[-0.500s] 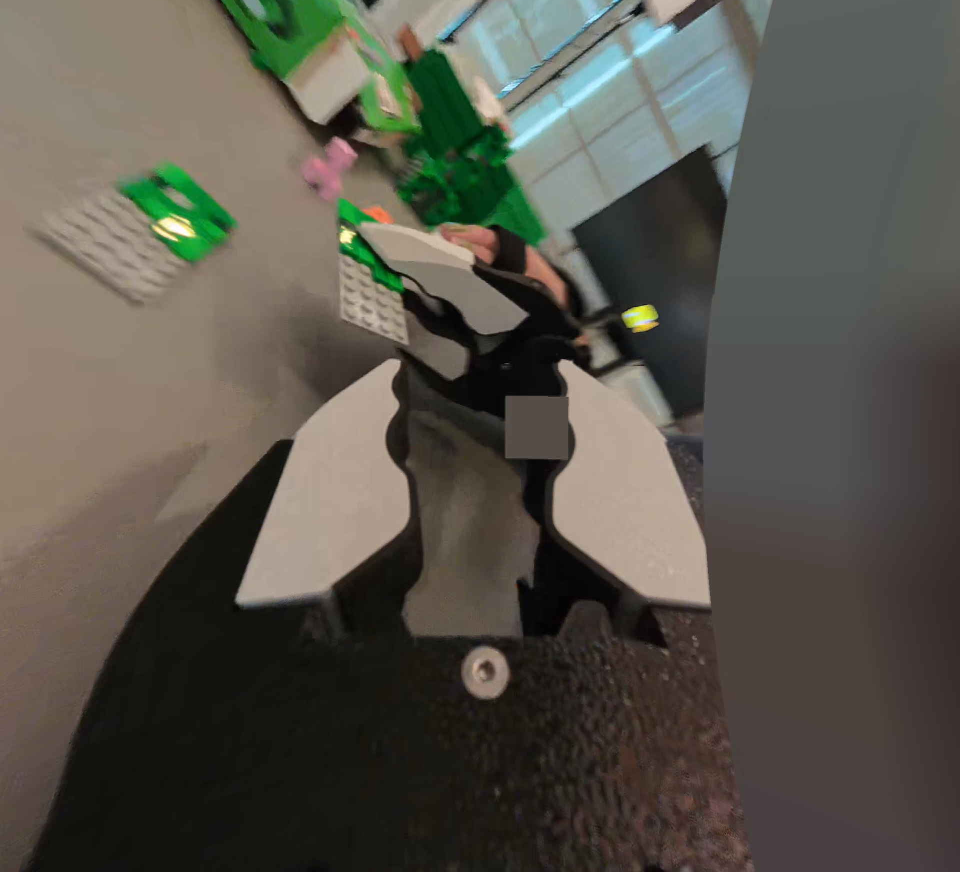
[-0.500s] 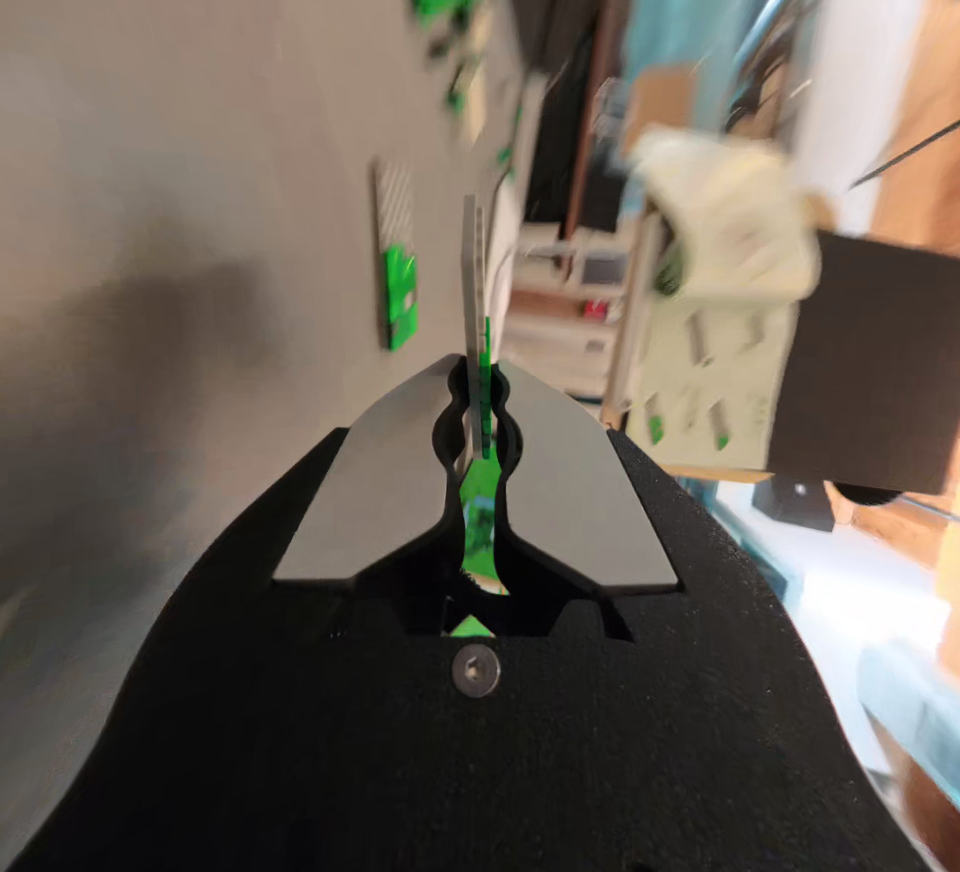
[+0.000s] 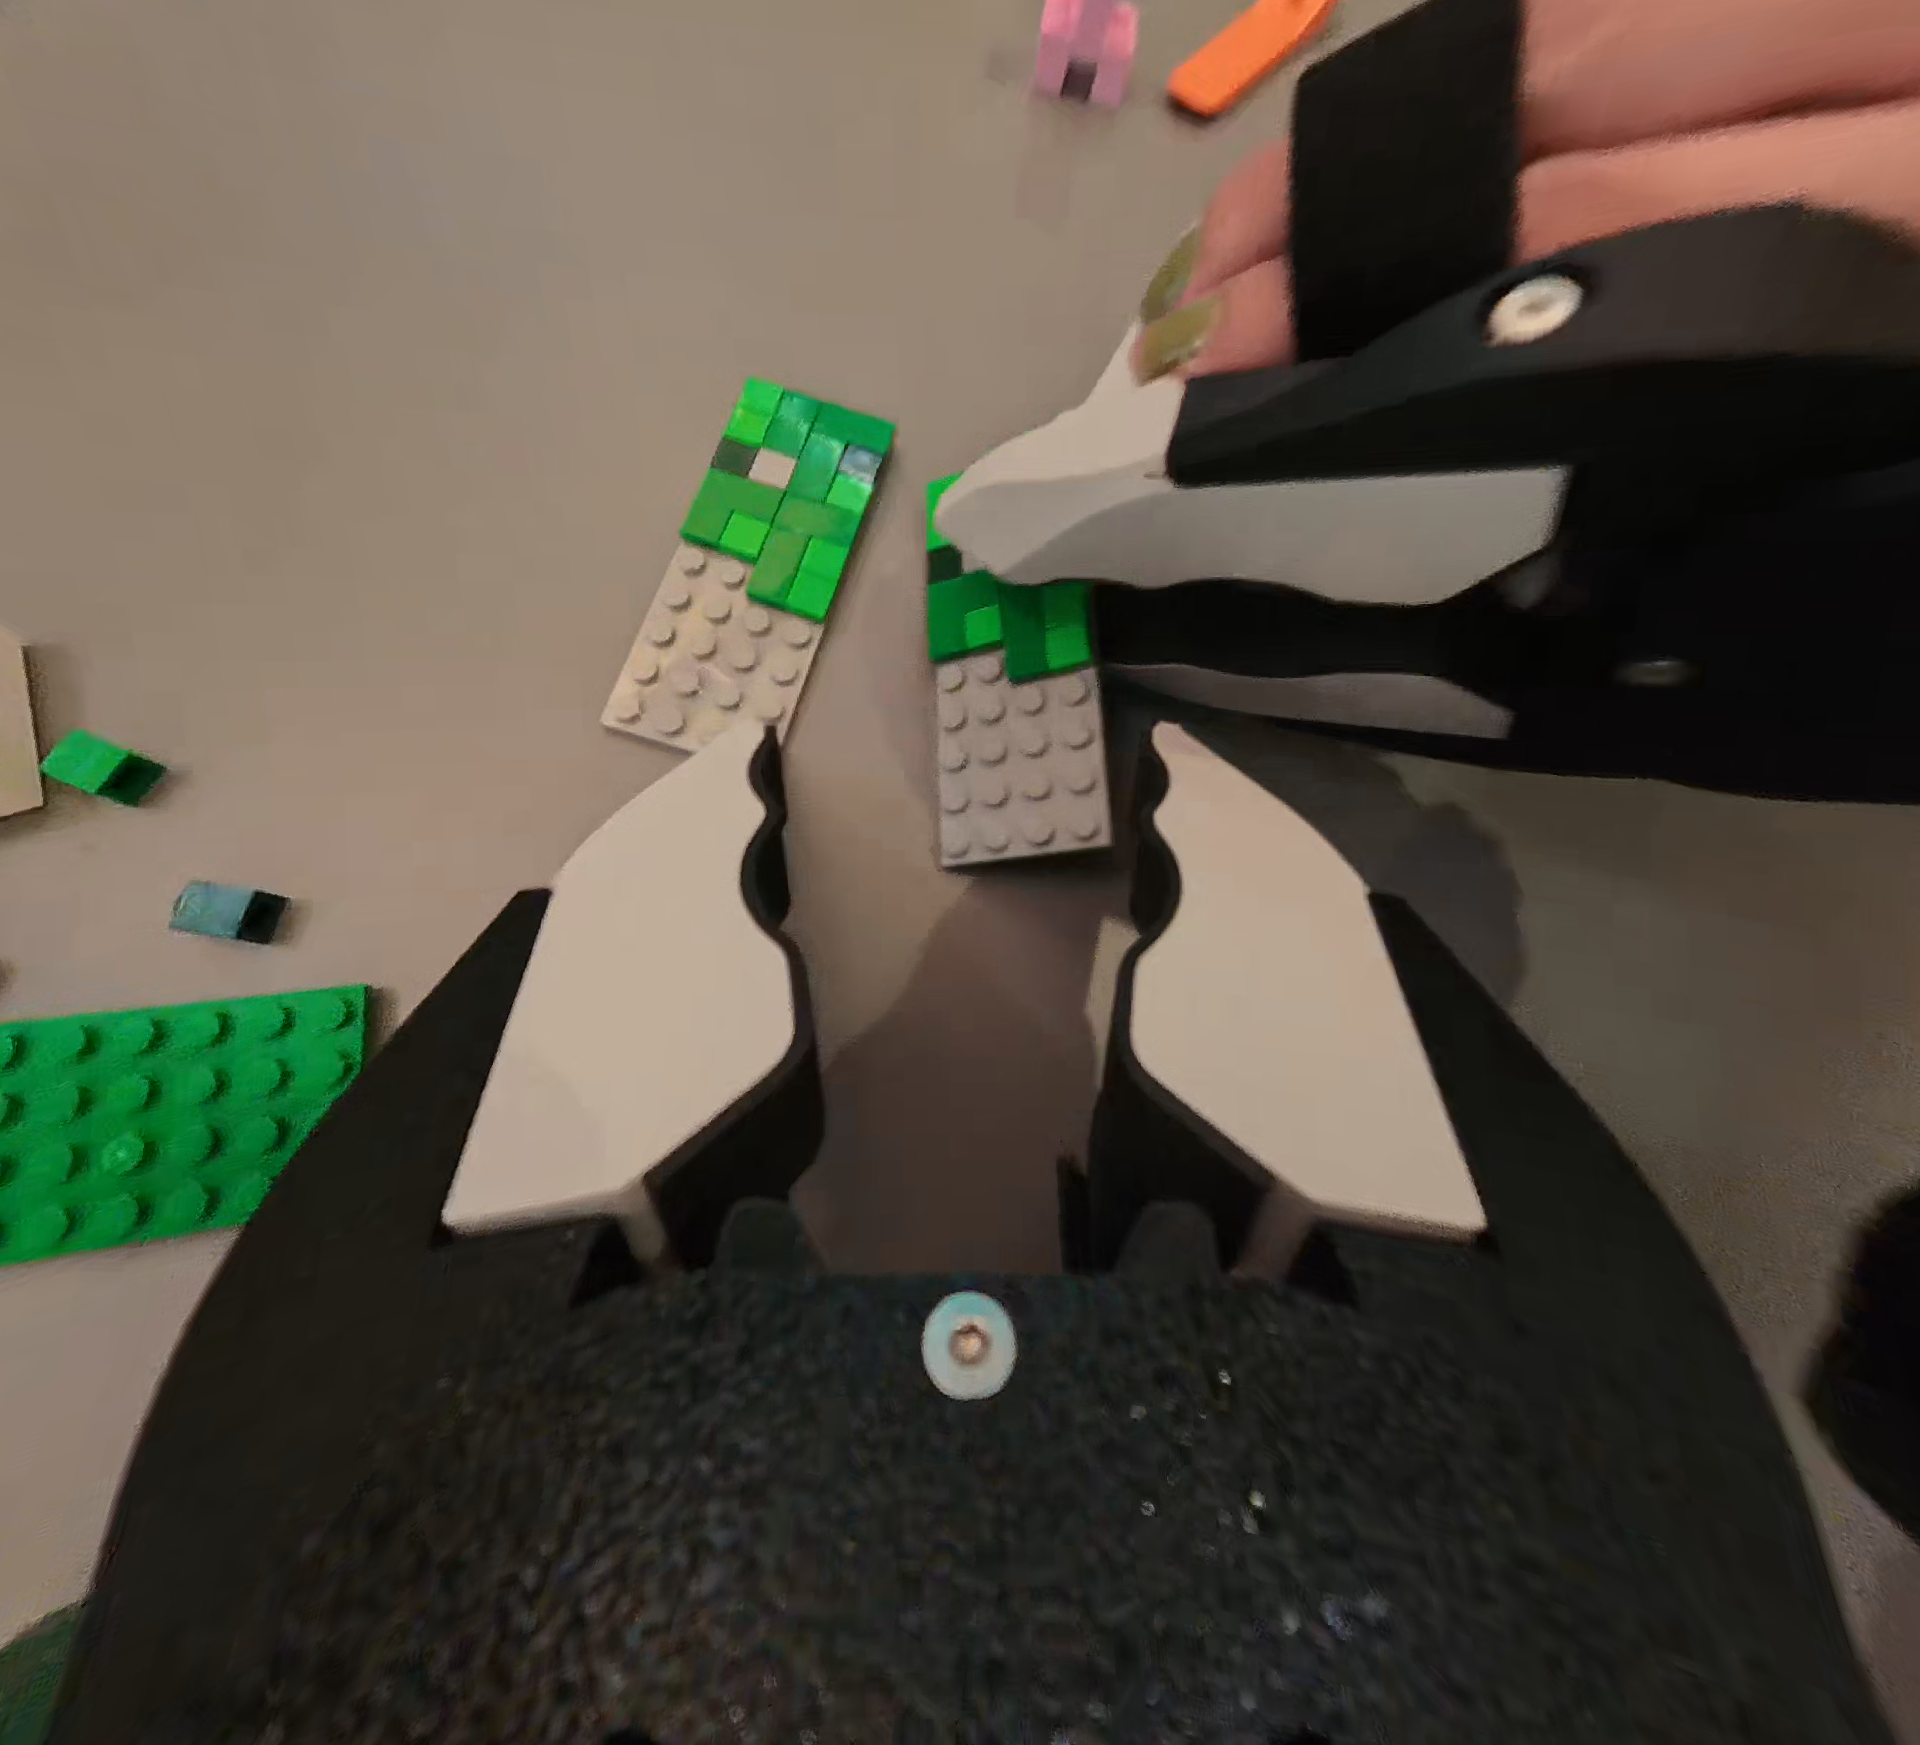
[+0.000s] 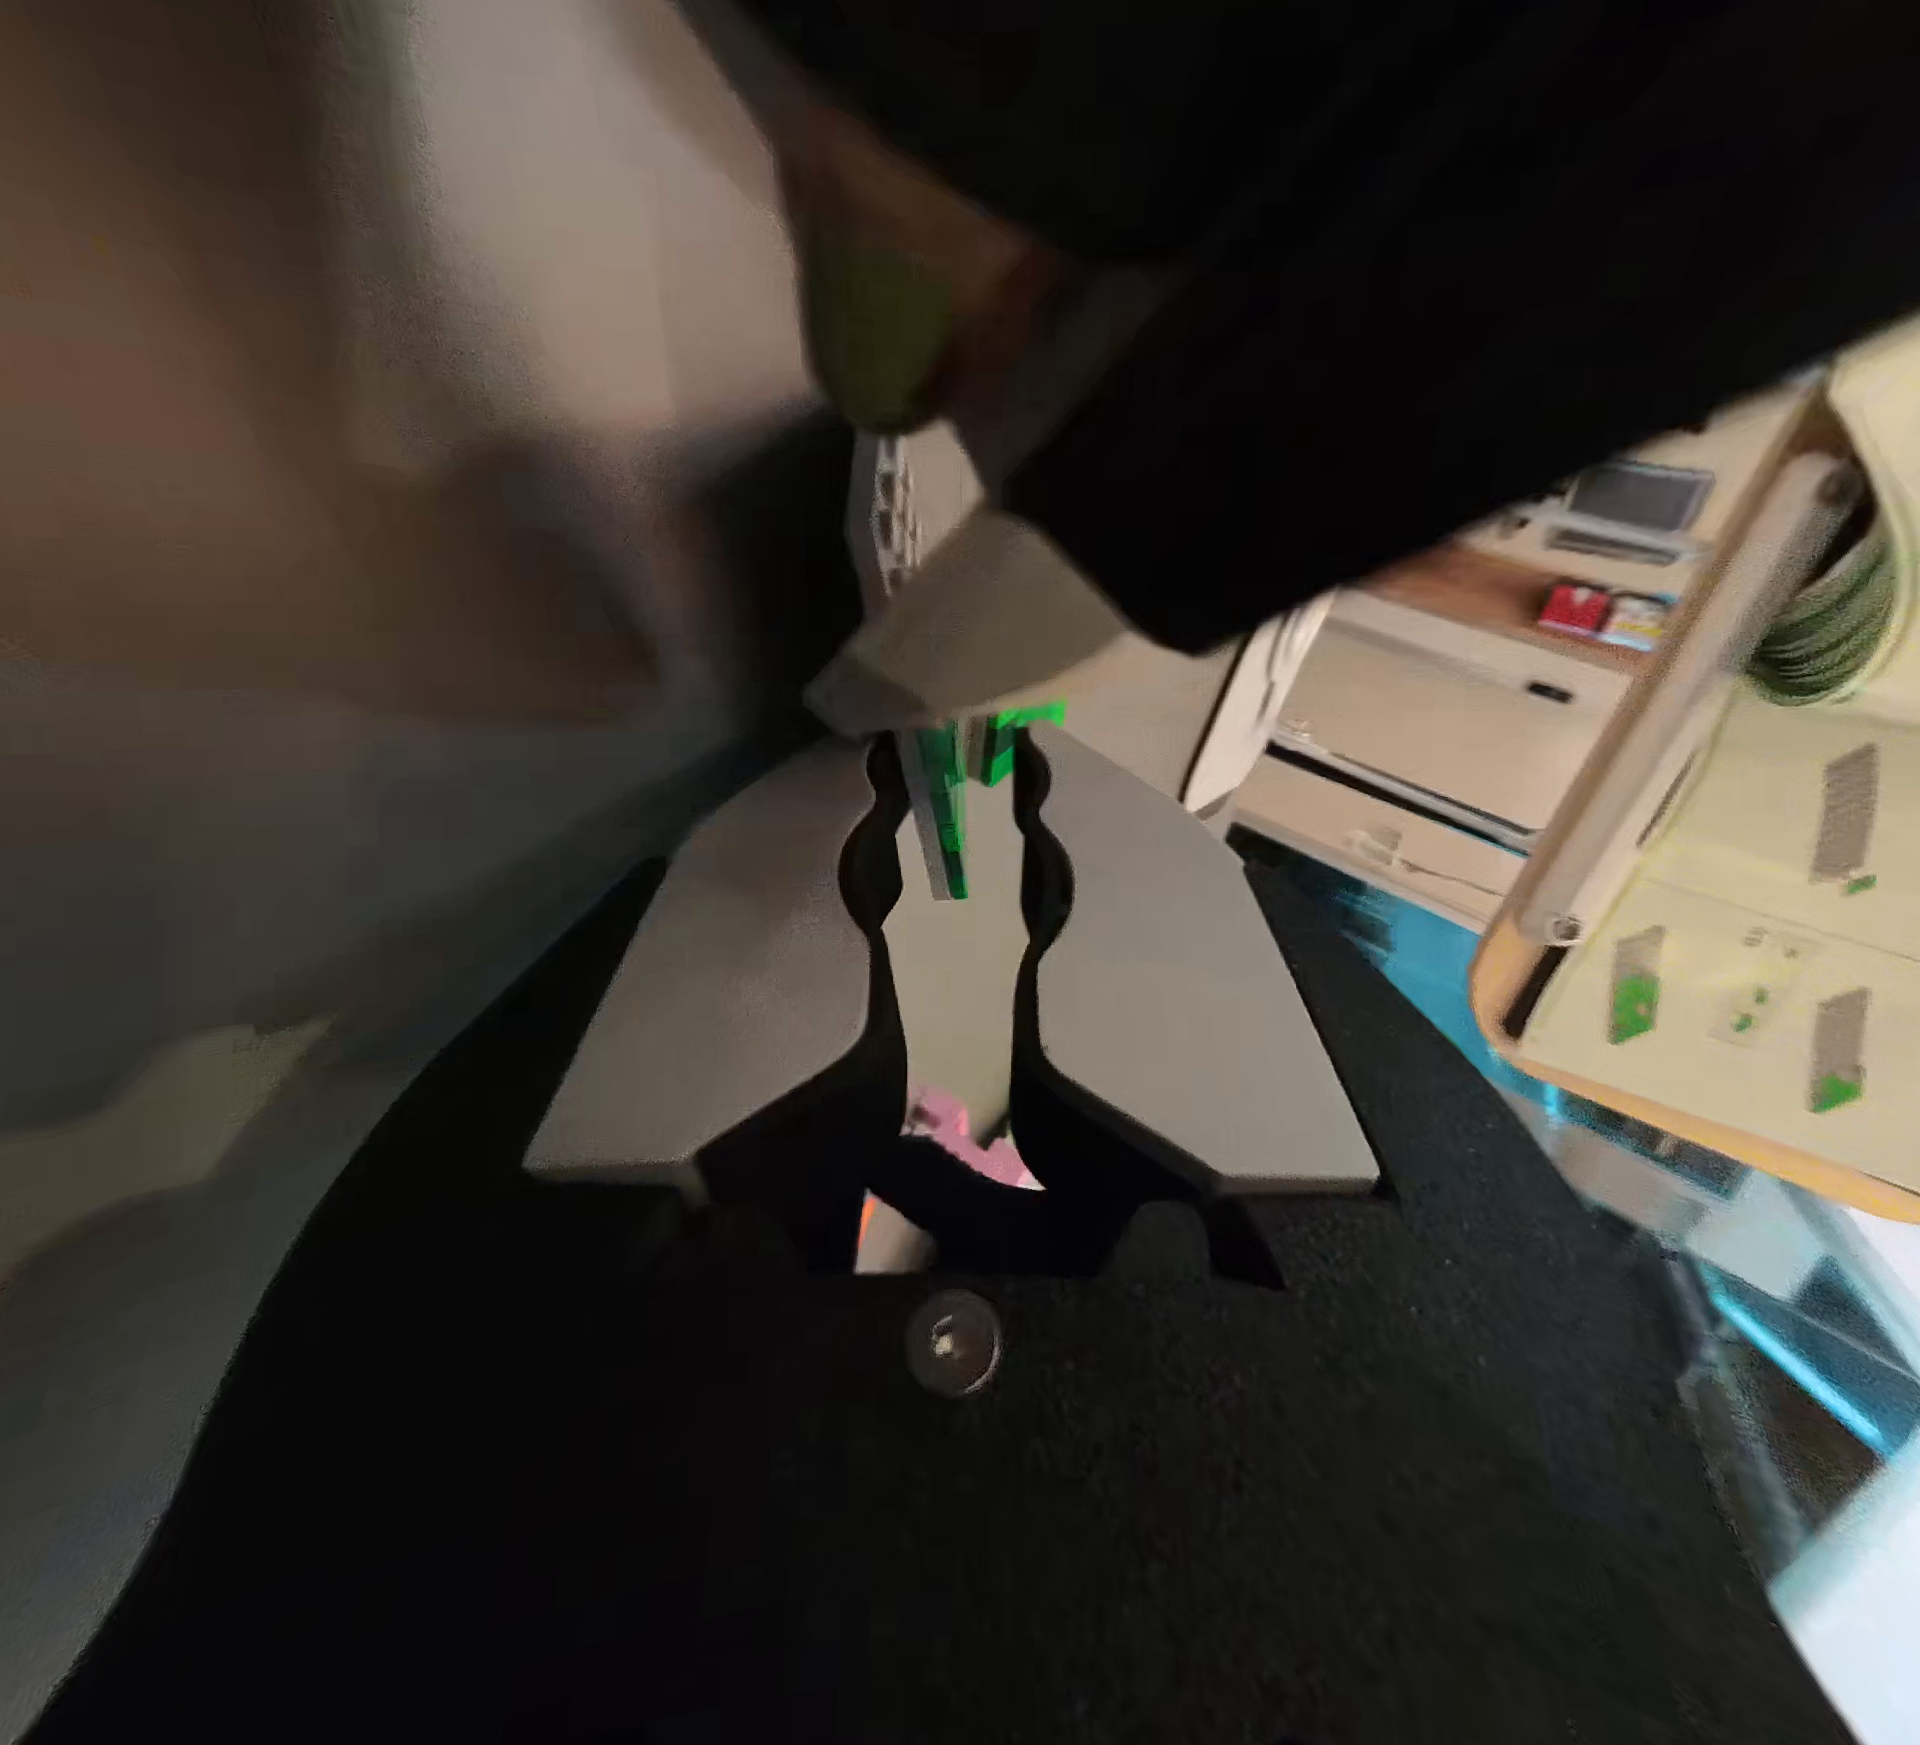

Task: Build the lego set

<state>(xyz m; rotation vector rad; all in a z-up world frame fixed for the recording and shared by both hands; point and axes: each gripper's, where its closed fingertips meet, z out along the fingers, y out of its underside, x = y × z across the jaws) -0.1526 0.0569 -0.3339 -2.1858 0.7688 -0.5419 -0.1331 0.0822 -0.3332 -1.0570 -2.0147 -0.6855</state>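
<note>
Two grippers in play. Left gripper (image 3: 961, 739), low centre of the left wrist view, jaws spread wide, grasping nothing, tips just short of two grey plates. Near plate (image 3: 1023, 760), right of centre, carries green tiles at its far end; the right gripper (image 3: 1039, 615) reaches in from the right edge across that end. In the right wrist view the plate (image 4: 940, 822) stands edge-on between its parted fingers; whether they pinch it, cannot tell. Second tiled plate (image 3: 743, 625) lies to its left. Further off, upper frame: pink figure (image 3: 1086, 2), orange separator (image 3: 1257, 28).
</note>
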